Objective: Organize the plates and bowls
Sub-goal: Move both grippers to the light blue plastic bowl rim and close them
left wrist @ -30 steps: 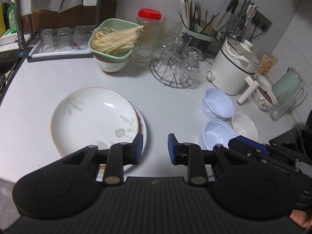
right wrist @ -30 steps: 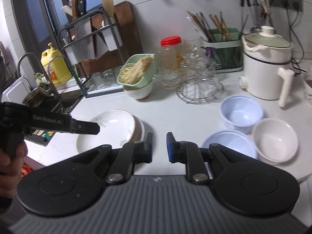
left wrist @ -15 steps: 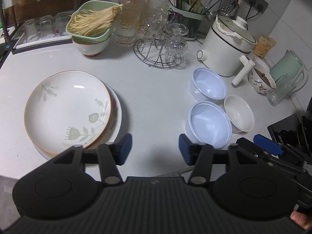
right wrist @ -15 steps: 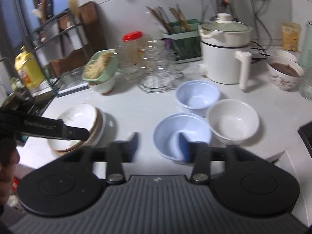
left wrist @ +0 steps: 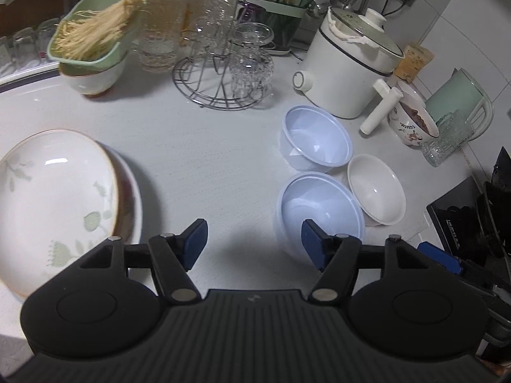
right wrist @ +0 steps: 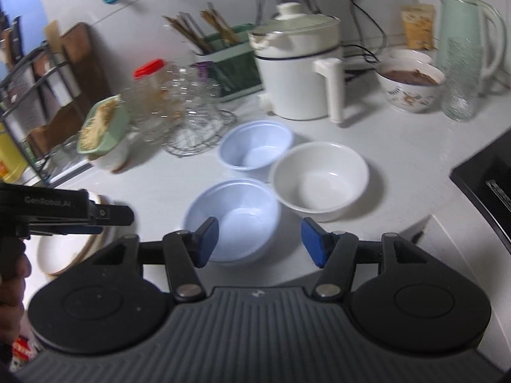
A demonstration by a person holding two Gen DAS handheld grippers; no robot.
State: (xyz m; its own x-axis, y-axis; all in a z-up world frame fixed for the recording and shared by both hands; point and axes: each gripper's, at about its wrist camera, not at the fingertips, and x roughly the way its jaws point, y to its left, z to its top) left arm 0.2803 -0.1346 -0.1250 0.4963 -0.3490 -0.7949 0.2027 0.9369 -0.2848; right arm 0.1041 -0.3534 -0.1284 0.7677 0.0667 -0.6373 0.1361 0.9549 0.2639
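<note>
A stack of plates (left wrist: 54, 204), the top one white with a leaf pattern, lies at the left of the white counter (left wrist: 204, 159). To the right stand a near pale-blue bowl (left wrist: 319, 210), a far pale-blue bowl (left wrist: 316, 137) and a white bowl (left wrist: 375, 191), all upright and close together. My left gripper (left wrist: 254, 244) hovers over bare counter between the plates and the near blue bowl; its jaws are opening with nothing between them. My right gripper (right wrist: 260, 241) stands open above the near blue bowl (right wrist: 236, 217), touching nothing. The white bowl (right wrist: 319, 178) sits just right of it.
A white cooker (left wrist: 345, 73), a wire rack of glasses (left wrist: 230, 73) and a green tray of noodles on a bowl (left wrist: 92, 41) line the back. A patterned bowl (right wrist: 412, 86), a glass and a green kettle (right wrist: 469, 32) stand far right. A black hob edge (right wrist: 485, 172) bounds the right.
Both grippers went from nearly shut to open. Both have sunk and shifted right toward the bowls, so the plates slid to the left edge of the left wrist view.
</note>
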